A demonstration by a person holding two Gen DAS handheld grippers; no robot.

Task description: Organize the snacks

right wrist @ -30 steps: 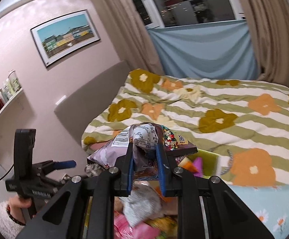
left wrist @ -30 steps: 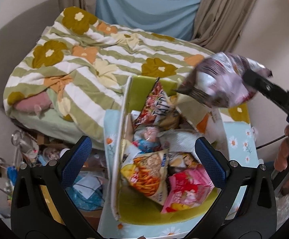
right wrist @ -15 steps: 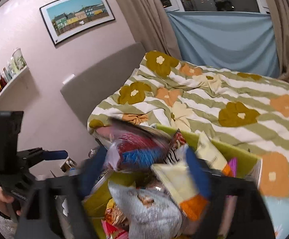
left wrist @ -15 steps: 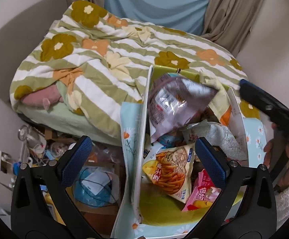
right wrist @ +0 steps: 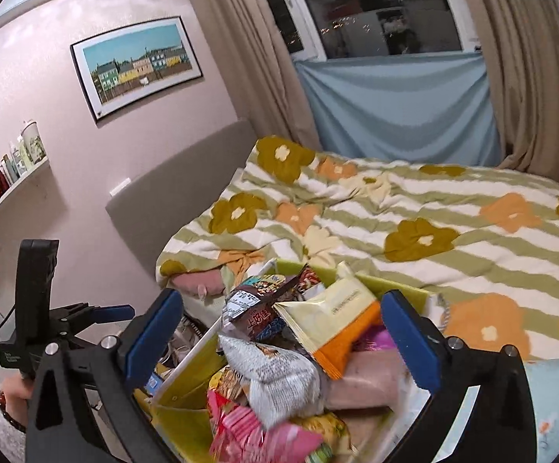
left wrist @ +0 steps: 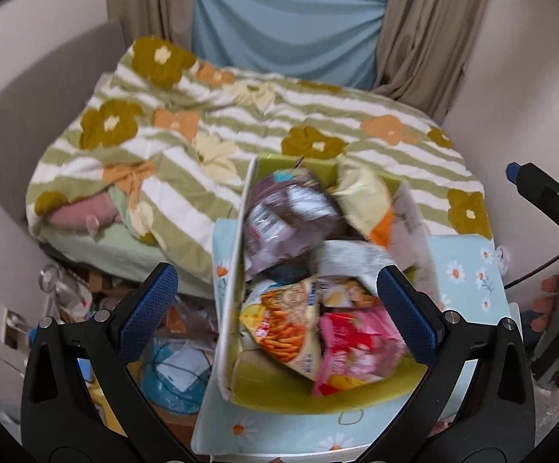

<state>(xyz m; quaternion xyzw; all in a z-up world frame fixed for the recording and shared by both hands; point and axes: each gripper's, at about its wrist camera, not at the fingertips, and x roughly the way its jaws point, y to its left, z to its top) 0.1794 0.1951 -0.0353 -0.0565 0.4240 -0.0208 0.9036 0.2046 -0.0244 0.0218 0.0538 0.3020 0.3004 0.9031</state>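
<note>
With both tools held above the snack box, your left tool [left wrist: 275, 308] has its blue pads spread wide apart and nothing between them. Your right tool [right wrist: 281, 332] is likewise wide apart and empty; in the left wrist view it shows only as a black arm at the right edge, gripped by your right hand [left wrist: 549, 305]. Your left hand [right wrist: 9, 393] holds the left tool low at the left of the right wrist view.

The snacks sit in the green box [left wrist: 279, 389], whose white side wall [left wrist: 233, 289] stands on the left. Nearest you in the box: a pink snack bag [left wrist: 356, 351] beside an orange-printed chip bag [left wrist: 287, 332], touching. Behind them lies a grey-white bag [left wrist: 352, 258]. Further back, a purple-brown bag [left wrist: 283, 220] leans against the white wall, with a pale yellow bag with an orange corner [left wrist: 368, 204] just beside it on the right. All bags are piled loosely, overlapping, tilted.

The box rests on a light blue daisy-print cloth [left wrist: 468, 270]; whether a counter is under it, cannot tell. Left of the box, lower down, is blurred floor clutter [left wrist: 171, 362].

Beyond the box is the bed with a striped flower quilt [left wrist: 210, 123], then a blue cloth [left wrist: 287, 34] under the window, between beige curtains [left wrist: 426, 38]. A framed picture [right wrist: 137, 65] hangs on the wall, above a shelf with bottles [right wrist: 5, 177].
</note>
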